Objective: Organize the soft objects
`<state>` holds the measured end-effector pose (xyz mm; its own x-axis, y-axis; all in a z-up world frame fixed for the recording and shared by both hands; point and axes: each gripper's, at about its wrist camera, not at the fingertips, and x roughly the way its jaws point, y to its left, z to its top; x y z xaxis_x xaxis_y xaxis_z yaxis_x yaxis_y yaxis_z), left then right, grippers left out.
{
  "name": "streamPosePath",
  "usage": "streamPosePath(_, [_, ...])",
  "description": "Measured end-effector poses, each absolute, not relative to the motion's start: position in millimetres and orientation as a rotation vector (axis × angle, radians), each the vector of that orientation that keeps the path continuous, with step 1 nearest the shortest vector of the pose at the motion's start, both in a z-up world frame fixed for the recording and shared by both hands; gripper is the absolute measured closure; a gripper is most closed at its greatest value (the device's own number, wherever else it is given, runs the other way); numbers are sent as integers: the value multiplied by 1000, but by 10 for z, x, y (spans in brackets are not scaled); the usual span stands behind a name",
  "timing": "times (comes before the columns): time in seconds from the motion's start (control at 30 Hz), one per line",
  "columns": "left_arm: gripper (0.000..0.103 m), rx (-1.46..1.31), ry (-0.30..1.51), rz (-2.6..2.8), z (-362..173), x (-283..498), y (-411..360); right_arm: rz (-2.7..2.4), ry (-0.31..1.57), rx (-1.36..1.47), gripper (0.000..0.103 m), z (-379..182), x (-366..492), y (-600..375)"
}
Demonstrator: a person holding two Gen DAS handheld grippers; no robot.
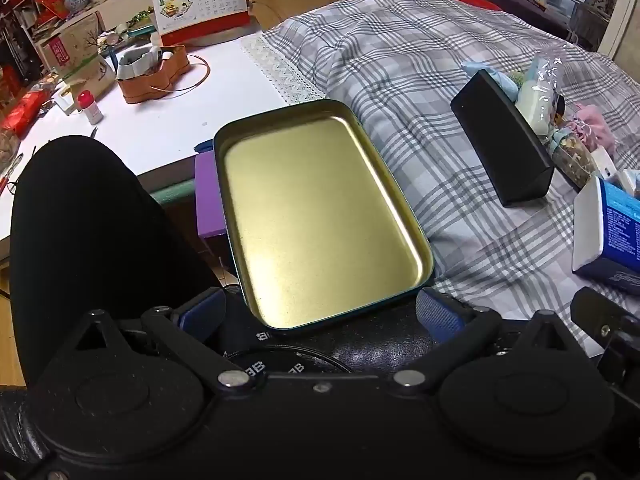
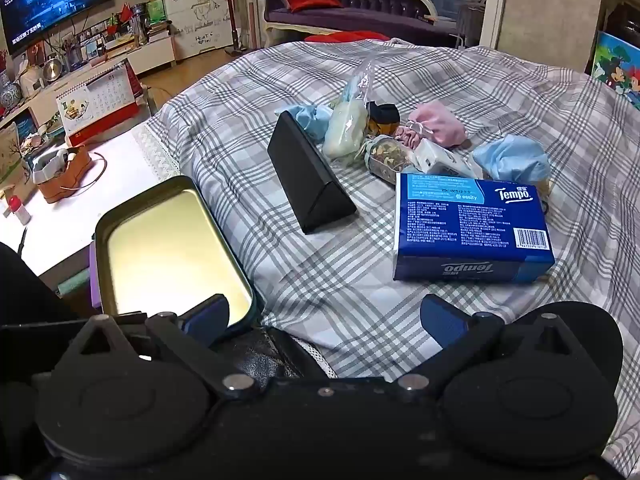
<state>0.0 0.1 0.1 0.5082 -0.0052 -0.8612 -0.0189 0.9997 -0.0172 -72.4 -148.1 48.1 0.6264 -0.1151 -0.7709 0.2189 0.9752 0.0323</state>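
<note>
An empty gold metal tray [image 1: 320, 216] with a dark green rim lies at the left edge of the plaid bedspread [image 1: 420, 80]. My left gripper [image 1: 320, 314] hangs open just in front of the tray's near rim, nothing between its blue pads. In the right wrist view the tray [image 2: 168, 240] sits lower left. My right gripper [image 2: 324, 318] is open over bare bedspread [image 2: 320, 272]. Beyond it lie a blue tissue pack [image 2: 472, 228], a black triangular case [image 2: 308, 176], and a heap of soft items: a pink pouch [image 2: 440, 124], light blue cloth [image 2: 512, 162], a clear bag [image 2: 348, 128].
A white table [image 1: 168, 120] stands left of the bed with a tan leather holder [image 1: 154, 72], a small red-capped bottle [image 1: 90, 106] and a desk calendar [image 1: 200, 4]. A person's black-clad leg [image 1: 88, 232] fills the near left. A purple block [image 1: 208, 196] sits beside the tray.
</note>
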Motion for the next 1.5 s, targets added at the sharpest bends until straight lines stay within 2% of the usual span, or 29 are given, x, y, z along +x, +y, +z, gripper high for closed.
streamPosePath(1.5, [5,-28,1043,7,-15,-38,-19,-187,910,165,1,414,-730,-1489])
